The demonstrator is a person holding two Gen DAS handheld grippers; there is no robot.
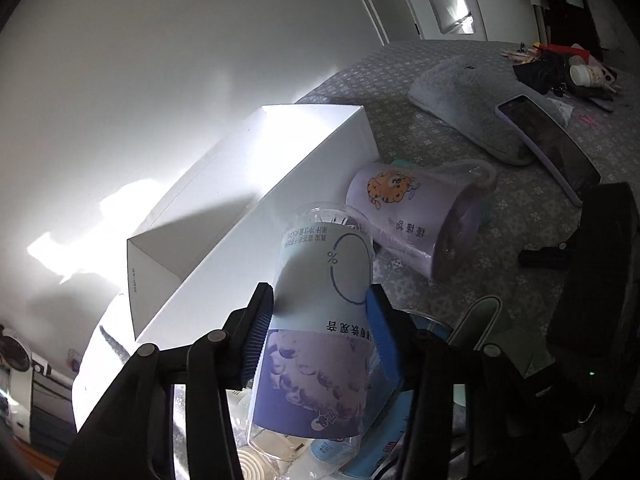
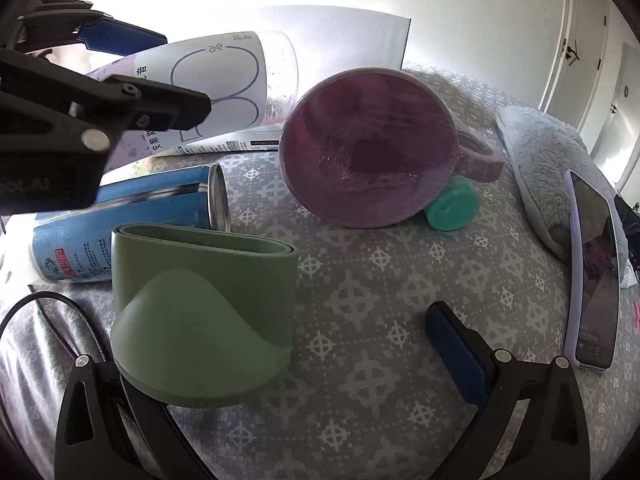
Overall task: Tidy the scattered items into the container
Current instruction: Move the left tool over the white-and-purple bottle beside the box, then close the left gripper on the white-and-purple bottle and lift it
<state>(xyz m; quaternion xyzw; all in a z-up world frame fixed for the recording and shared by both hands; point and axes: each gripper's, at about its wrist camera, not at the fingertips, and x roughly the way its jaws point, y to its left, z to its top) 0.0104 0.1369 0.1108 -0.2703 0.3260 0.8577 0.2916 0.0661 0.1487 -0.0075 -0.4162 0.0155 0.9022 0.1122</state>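
The clear plastic cup (image 1: 320,320), wrapped in a pale blue and purple printed sleeve, sits between the blue pads of the left hand-held gripper (image 1: 320,332), which are pressed against its sides: clamped on the cup. It is tilted, base toward the white box (image 1: 256,200) that lies right beside it along the wall-side edge of the bed (image 1: 420,128). The step in hand looks like the pick-up of this cup. Next it must be lifted over the near wall of the box and released inside, and the box appears empty in the part that shows.

Just beyond the cup a lilac mug (image 1: 412,220) with a tiger cartoon lies on its side, wrapped in film, with a teal roll (image 2: 452,208) tucked against it. The right hand-held gripper (image 2: 280,344) has its fingers wide apart around a green silicone holder (image 2: 204,312) without squeezing it. A blue can (image 2: 120,224) lies on its side behind the holder.

Further out on the grey patterned bedspread rest a fluffy grey slipper (image 1: 472,104) and a phone in a lilac case (image 1: 548,148) propped on it. At the far corner of the bed is a heap of small clutter (image 1: 568,68). White walls and white doors (image 2: 576,48) close in the room
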